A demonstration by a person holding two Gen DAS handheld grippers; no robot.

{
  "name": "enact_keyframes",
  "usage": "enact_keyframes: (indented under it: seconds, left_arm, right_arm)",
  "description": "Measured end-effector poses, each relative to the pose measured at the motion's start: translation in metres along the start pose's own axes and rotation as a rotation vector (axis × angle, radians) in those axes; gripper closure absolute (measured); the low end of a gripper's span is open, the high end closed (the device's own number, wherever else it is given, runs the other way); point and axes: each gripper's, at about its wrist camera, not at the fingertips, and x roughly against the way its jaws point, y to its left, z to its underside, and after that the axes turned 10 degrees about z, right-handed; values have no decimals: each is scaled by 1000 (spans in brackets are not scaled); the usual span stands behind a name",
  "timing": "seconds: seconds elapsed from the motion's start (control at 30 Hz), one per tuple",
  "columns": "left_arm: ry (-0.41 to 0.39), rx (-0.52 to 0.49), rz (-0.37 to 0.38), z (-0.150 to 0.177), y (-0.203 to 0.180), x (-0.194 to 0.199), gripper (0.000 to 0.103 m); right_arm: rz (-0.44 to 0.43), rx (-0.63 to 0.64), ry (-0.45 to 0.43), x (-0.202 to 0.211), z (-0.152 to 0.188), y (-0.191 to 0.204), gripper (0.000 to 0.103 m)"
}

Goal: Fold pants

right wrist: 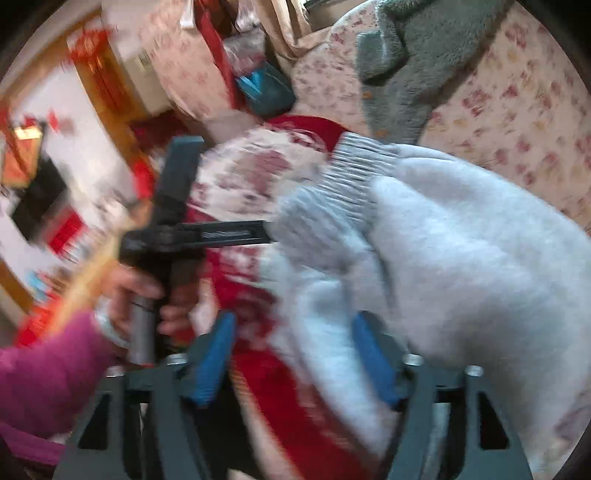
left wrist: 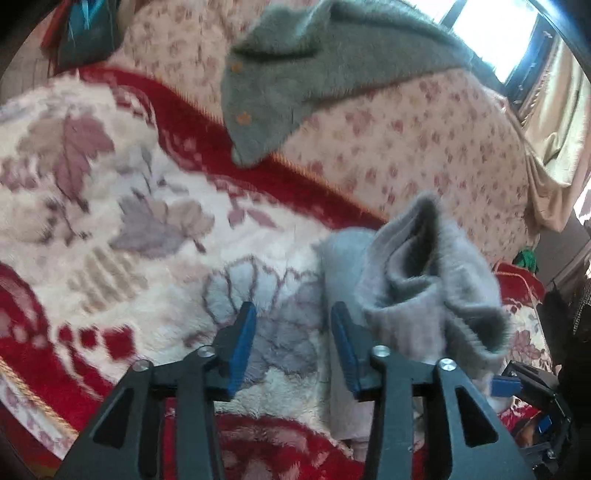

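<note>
The pale grey fleece pants (right wrist: 461, 258) lie bunched on the red and cream floral blanket (left wrist: 110, 229). Their ribbed cuff (right wrist: 362, 162) points toward the far side. In the left wrist view the pants (left wrist: 424, 280) stand crumpled just right of my left gripper (left wrist: 293, 347), which is open and empty, its blue pads apart over the blanket. My right gripper (right wrist: 295, 354) is open with the pants' fabric lying between and over its blue pads. The left gripper's body (right wrist: 177, 236) shows in the right wrist view, held by a hand in a magenta sleeve.
A grey-green fleece garment (left wrist: 314, 62) with orange buttons lies on a pink floral quilt (left wrist: 424, 147) behind the blanket; it also shows in the right wrist view (right wrist: 424, 55). A window (left wrist: 491, 33) and beige curtain (left wrist: 561, 147) are at the right. A teal bag (right wrist: 266, 92) sits beyond.
</note>
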Motion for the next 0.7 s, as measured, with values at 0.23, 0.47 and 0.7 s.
enact_keyframes:
  seconds: [0.23,0.47,0.7]
  left_arm:
    - [-85,-145,80,-10,-76,37,37]
    - [-67,-256,124,-4,-144,17,30]
    - [2,-338,-60,27,-160,-29,29]
  right_arm:
    - [47,-64,-68,50,8,-12,24]
    - [254,-181,-86,79,13,-56,23]
    - [537,-106,-44,82,30,-60,22]
